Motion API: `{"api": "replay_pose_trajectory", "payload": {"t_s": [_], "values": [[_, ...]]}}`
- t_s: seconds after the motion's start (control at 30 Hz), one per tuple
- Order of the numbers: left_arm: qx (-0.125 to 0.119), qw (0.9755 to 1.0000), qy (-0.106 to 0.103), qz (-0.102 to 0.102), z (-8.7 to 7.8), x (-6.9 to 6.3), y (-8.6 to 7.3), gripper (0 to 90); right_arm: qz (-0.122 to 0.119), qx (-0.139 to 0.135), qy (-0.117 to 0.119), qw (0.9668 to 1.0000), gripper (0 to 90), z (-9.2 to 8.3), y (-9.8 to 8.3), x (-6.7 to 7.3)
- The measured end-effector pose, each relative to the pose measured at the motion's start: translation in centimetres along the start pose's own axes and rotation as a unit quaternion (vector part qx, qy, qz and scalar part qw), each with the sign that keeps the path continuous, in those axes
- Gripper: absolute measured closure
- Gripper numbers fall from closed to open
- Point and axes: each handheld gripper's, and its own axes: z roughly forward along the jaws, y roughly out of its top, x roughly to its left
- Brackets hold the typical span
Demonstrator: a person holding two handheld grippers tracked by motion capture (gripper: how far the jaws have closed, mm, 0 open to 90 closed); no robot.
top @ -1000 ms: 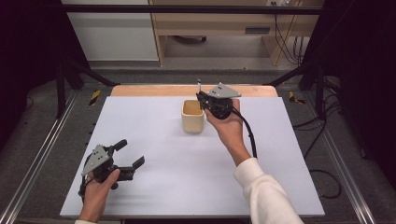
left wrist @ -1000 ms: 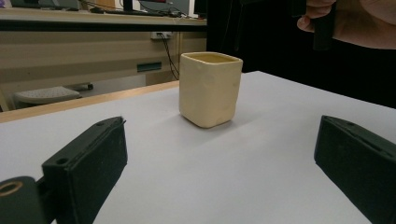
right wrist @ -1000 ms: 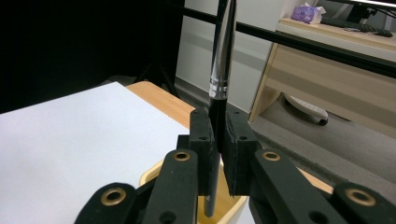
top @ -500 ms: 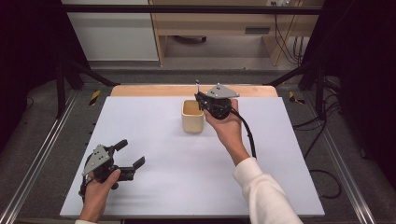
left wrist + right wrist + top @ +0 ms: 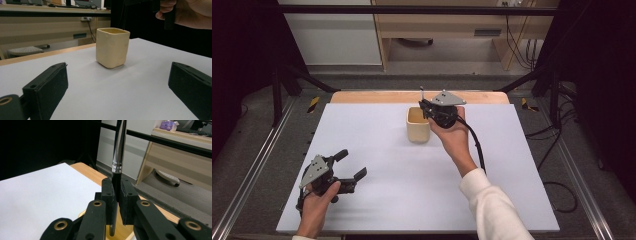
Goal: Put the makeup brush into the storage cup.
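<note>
A cream square cup (image 5: 418, 125) stands upright on the white table (image 5: 377, 150), toward the far middle. My right gripper (image 5: 428, 106) hovers over the cup's right rim, shut on a slim black and silver pen (image 5: 118, 152) that stands upright between its pads; the pen's lower end hangs over the cup's rim (image 5: 125, 230). My left gripper (image 5: 351, 164) rests low at the near left of the table, open with nothing between its jaws. In the left gripper view the cup (image 5: 112, 47) sits ahead between the two black pads (image 5: 48, 87), well apart from them.
A wooden strip (image 5: 362, 97) runs along the table's far edge. Metal rails (image 5: 252, 170) flank the table. A black cable (image 5: 477, 147) trails from the right gripper along the forearm. A wooden desk (image 5: 452, 30) stands beyond.
</note>
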Motion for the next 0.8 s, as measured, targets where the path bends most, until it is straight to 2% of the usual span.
{"api": "replay_pose_trajectory", "payload": {"t_s": [0.53,0.8], "values": [[-0.001,1.0,0.0,-0.001,0.0,0.0,0.0,2.4,0.003,0.006,0.004,1.0,83.2,0.8,-0.6,0.4],[0.0,1.0,0.0,0.0,0.0,0.0,0.0,2.4,0.006,0.019,0.008,0.9998,83.2,1.5,-1.1,0.5]]}}
